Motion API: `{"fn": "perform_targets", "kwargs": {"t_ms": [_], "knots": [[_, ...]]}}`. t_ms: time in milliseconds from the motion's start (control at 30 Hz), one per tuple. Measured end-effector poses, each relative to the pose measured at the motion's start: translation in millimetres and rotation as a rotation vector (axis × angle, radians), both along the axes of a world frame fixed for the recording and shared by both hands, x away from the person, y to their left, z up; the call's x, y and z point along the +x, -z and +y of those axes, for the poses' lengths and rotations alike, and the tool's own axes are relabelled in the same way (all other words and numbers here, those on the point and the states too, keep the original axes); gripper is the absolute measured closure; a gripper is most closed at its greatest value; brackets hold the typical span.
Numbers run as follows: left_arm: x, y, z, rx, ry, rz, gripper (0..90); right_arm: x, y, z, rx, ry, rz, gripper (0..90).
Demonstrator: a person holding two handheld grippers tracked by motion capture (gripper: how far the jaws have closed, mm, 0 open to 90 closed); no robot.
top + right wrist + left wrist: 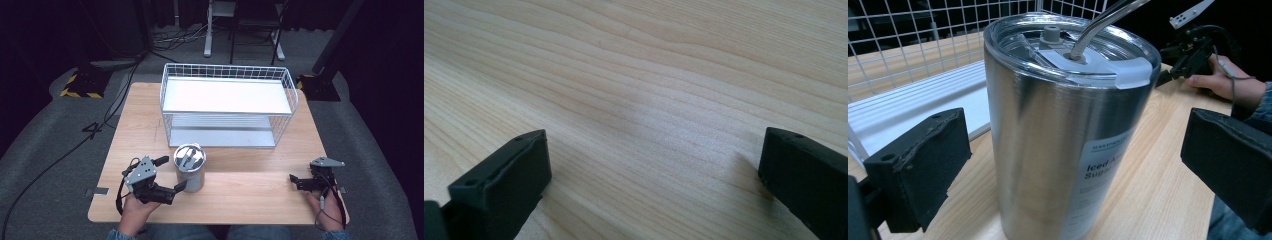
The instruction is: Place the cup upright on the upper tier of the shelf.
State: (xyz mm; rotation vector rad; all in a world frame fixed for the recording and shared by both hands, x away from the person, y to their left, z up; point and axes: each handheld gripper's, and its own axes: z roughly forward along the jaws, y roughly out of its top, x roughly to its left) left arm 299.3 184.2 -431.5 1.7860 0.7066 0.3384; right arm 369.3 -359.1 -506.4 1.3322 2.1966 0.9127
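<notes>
Surface: wooden table point(240, 192), wire rack point(227, 105) at rear | Tumbler point(190, 169) stands upright near front edge, long axis vertical, straw end up | Left gripper point(172, 175) jaws spread, straddling tumbler, no contact made | Right gripper point(295, 181) jaws spread, empty | Progress: grasp not yet made; closing and lifting remain.

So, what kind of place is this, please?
Probably a recording studio or lab: dark curtains around, cables on grey carpet, and a lone wooden table bearing a wire rack and steel tumbler.
</notes>
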Motion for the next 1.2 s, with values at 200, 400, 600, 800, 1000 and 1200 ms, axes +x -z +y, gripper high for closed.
{"fn": "perform_targets", "kwargs": {"t_ms": [200,400,600,800,1000,1200], "knots": [[5.3,2.1,-7.8,0.007,-0.010,0.005,0.0,-0.1,0.0,0.0,0.000,0.001,0.000,0.5],[11.1,4.4,-20.1,0.030,-0.015,0.003,0.0,-0.2,0.0,0.1,0.000,0.004,0.001,0.5],[17.0,6.7,-28.4,0.037,-0.034,0.013,0.0,-0.3,0.0,0.1,0.001,0.007,0.002,0.5],[23.9,12.5,-36.7,0.039,-0.056,0.031,0.0,-0.3,0.0,0.1,0.001,0.007,0.002,0.5],[27.6,17.1,-43.2,0.063,-0.062,0.015,0.0,-0.4,0.0,0.1,0.001,0.008,0.002,0.5],[27.9,20.4,-43.8,0.043,-0.064,0.003,0.3,-0.6,-0.1,0.1,0.003,0.014,0.004,0.5]]}}
